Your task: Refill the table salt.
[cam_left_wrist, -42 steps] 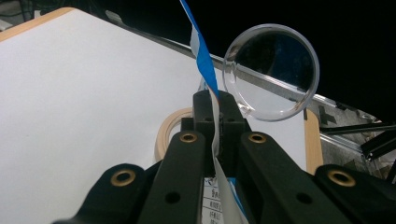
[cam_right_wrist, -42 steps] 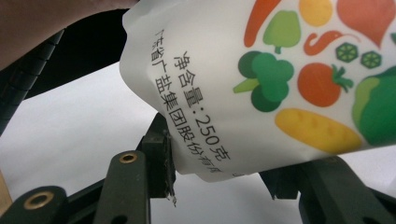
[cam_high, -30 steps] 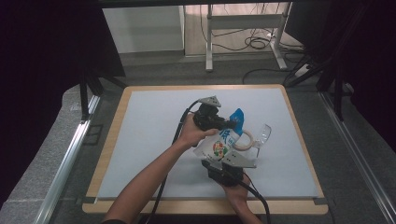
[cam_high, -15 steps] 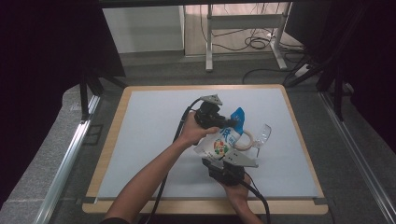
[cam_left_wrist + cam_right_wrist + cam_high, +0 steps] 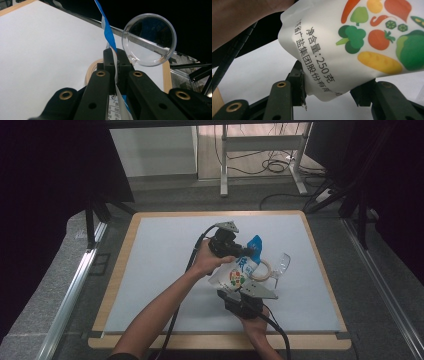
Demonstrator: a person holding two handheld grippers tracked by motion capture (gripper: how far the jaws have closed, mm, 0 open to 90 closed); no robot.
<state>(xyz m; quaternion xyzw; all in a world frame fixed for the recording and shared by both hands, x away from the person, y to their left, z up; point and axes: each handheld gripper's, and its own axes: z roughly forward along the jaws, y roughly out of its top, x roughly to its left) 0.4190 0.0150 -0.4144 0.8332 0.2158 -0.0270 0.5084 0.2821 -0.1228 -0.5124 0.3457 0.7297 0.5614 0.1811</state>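
Holding a printed pouch [image 5: 235, 272] between both grippers, lifted off the table [image 5: 150, 270]. Left gripper [image 5: 115, 56] fingers together, clamped on the pouch's blue top edge; right gripper [image 5: 328, 87] fingers part-closed around its bottom corner. Clear cup [image 5: 149, 40] lies just beyond the left fingers, tape roll [image 5: 262, 269] beside it. Looks like the pour setup; next: tip the pouch mouth toward the cup w/o losing either grip.

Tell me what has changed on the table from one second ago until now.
Nothing visibly changed. The left gripper stays shut on the blue top edge of the bag, the right gripper still grips its lower corner, and the clear glass and the tape roll lie where they were.
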